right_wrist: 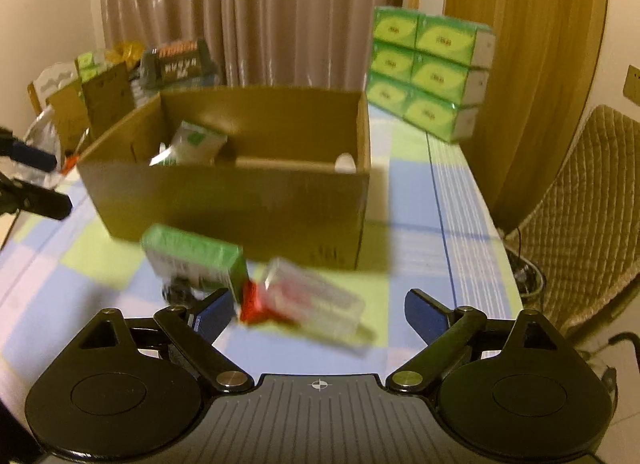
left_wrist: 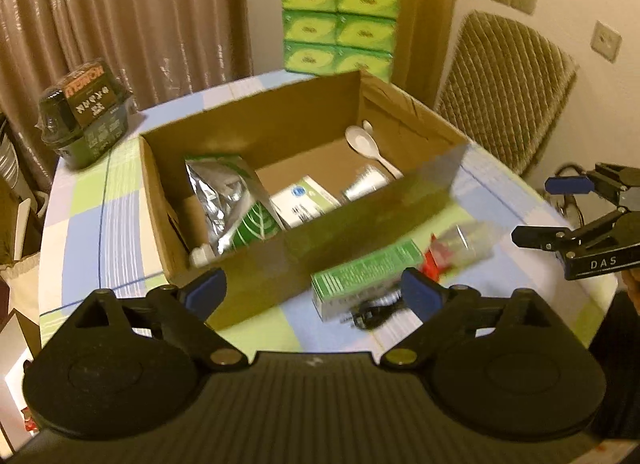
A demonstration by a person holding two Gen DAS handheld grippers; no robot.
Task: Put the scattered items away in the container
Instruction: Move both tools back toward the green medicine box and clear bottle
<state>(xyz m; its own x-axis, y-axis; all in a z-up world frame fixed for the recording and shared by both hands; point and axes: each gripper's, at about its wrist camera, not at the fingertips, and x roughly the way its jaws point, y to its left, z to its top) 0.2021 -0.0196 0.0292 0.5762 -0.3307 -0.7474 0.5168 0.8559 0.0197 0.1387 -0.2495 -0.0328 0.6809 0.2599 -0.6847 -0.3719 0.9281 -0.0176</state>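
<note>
**Left wrist view: box part filled, three items still outside**

Left wrist view looks down into the cardboard box on the checked tabletop. Reading left to right inside it: a small white bottle cap in the near corner, a silver and green foil pouch, a white medicine carton, a silver tube and a white plastic spoon. By my reckoning the job is over halfway.

Left outside, just in front of the box's near wall: a green carton, a small black object touching its near edge (too blurred to name), and a clear packet with red print to the right. All three lie on the cloth, none gripped.

The left tongs stand wide with nothing between them, hanging over the box's near wall and the green carton. The right tongs come in from the right edge, also spread and empty.

Only this view shows the box's contents in full, and the right tongs from the side.

Right wrist view sits lower, so the box wall hides most of what is inside; only the pouch top and a white spot peek out. It does show the clear packet lying between its own wide tongs, untouched, and the left tongs' tips entering at the left. It also shows more clutter behind the box's left end.
</note>
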